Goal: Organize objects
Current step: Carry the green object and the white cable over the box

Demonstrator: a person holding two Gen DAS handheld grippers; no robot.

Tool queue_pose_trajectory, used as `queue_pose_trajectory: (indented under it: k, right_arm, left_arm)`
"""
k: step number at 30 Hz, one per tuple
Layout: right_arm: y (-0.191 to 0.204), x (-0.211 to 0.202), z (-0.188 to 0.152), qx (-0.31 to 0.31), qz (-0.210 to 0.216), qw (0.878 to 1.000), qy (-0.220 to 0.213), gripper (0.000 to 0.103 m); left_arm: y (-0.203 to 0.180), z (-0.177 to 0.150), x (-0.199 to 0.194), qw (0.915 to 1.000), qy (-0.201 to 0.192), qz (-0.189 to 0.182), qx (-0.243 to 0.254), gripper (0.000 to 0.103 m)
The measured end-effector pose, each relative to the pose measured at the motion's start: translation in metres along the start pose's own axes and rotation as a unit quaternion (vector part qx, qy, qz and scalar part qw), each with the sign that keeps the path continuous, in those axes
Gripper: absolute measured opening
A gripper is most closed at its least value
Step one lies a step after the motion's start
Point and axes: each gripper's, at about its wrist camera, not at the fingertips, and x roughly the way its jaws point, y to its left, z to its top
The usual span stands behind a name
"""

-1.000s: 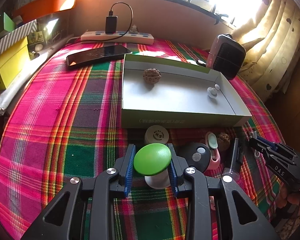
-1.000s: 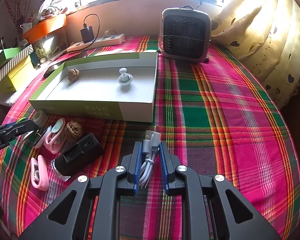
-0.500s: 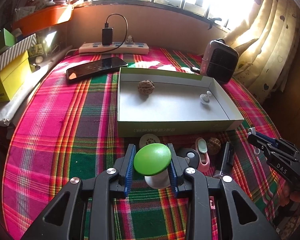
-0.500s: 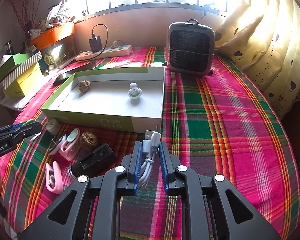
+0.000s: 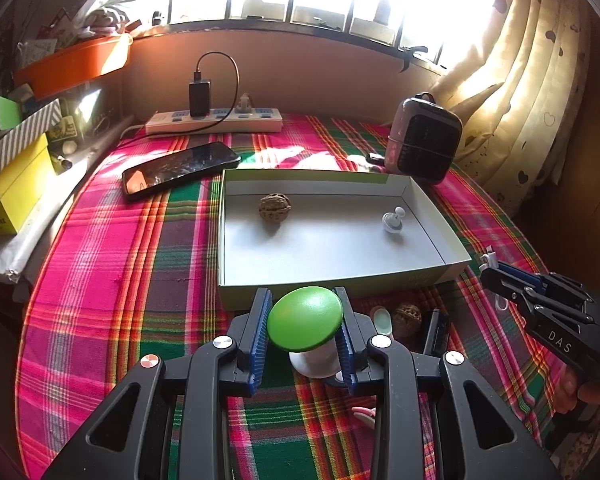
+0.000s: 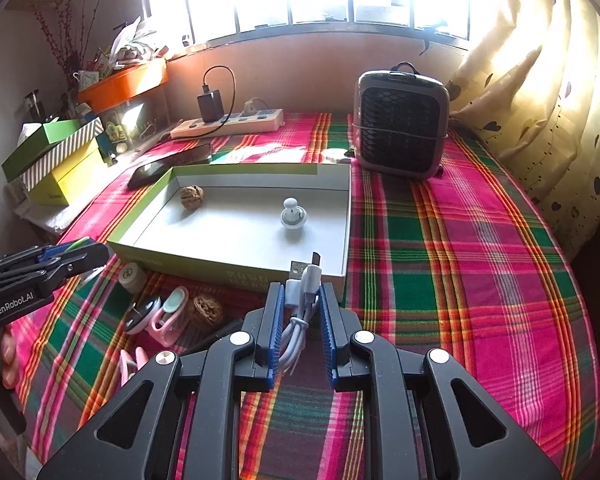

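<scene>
My left gripper (image 5: pixel 305 334) is clamped on a green-capped mushroom-shaped piece (image 5: pixel 305 318), the blue pads (image 5: pixel 261 330) pressing its white stem from both sides, held above the plaid cloth (image 5: pixel 112 280). My right gripper (image 6: pixel 299 328) is closed on a coiled white USB cable (image 6: pixel 300 304), whose plugs stick up past my fingertips.

From the right wrist view, the open green-sided box (image 6: pixel 236 270) lies at twelve o'clock, just beyond the cable. Inside it, a walnut (image 6: pixel 191 197) sits at eleven o'clock and a small white knob-shaped piece (image 6: pixel 293 214) near twelve.

Outside the box's near wall, at nine to ten o'clock, a second walnut (image 6: pixel 207 310), pink clips (image 6: pixel 168 314) and a small round white lid (image 6: pixel 131 276) are scattered on the cloth. A phone (image 5: pixel 180 168) lies at eleven o'clock in the left view, a small heater (image 6: pixel 402 120) at one o'clock in the right.
</scene>
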Motion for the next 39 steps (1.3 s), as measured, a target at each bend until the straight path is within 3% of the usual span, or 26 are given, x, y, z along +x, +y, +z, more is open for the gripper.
queue_pose_trajectory:
  k: [20,39]
  right_arm:
    - [0.011,0.009,0.035,-0.027,0.028,0.999,-0.013,0.019]
    - [0.038,0.09,0.083,-0.064,0.069,0.994,0.047,0.019]
  left_arm:
    - [-0.005,0.026,0.02,0.9999,0.003,-0.01,0.009,0.028]
    - [0.007,0.052,0.068,0.9996,0.022,0.012,0.013,0.028]
